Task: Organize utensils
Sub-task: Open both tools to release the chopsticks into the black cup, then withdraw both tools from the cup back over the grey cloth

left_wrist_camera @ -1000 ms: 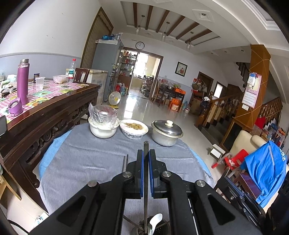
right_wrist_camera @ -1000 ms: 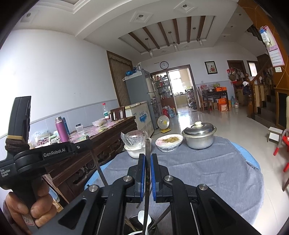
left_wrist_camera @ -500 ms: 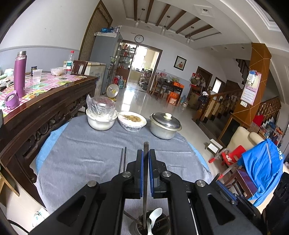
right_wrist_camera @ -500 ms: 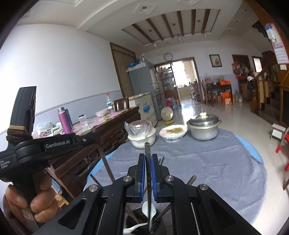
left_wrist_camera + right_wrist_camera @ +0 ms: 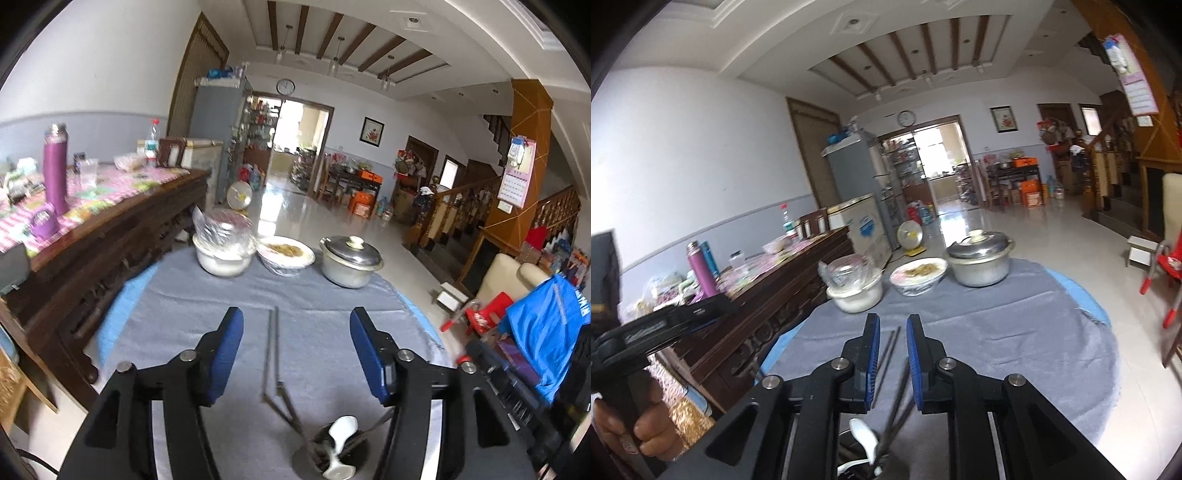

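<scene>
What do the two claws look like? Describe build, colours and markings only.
Both are alike: the left claw and right claw have matte black angular linkage arms with silver round pivot bolts, ending in flat fingers faced with blue pads. In the right view, the left one's black handle bears white lettering, too blurred to read, gripped by a bare hand.

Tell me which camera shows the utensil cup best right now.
Left wrist: the utensil cup sits unobstructed between the jaws, its white spoon clear. Right wrist catches only its edge at the frame bottom, behind the gripper body.
</scene>
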`<state>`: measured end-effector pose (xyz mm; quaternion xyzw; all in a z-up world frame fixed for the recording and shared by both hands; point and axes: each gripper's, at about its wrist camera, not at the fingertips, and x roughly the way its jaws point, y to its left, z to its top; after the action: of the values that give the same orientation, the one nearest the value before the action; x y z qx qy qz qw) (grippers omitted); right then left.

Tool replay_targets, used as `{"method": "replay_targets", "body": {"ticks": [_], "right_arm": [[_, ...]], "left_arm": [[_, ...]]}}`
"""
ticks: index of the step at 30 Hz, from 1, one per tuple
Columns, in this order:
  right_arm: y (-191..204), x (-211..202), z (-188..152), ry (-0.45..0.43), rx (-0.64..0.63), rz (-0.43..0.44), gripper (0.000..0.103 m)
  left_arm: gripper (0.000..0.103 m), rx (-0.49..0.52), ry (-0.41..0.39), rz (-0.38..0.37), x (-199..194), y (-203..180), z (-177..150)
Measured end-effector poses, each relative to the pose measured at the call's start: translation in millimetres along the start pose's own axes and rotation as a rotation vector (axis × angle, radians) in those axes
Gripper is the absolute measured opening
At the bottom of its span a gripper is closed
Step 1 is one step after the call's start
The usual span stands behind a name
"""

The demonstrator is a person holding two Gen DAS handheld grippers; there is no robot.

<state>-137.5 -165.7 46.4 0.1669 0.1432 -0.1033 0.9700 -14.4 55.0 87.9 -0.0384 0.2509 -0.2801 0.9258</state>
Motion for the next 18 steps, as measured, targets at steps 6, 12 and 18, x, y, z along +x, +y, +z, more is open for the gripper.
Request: {"method": "replay_targets", "body": {"ticks": [6, 12, 18], "right_arm": [[-34, -10, 13, -0.022, 0.048, -0.088, 0.018], [-72, -19, 16, -0.024, 0.115, -0.181, 0.034], [-97, -31, 25, -0.037, 0.155, -0.225, 0.034]], "left_arm": [[0.081, 0.073, -0.051, 0.11, -28, 9, 2], [0.086, 0.121, -0.026, 0.229, -39, 28, -6], [0.086, 0.12, 0.018, 0.316, -44, 55, -15]]}}
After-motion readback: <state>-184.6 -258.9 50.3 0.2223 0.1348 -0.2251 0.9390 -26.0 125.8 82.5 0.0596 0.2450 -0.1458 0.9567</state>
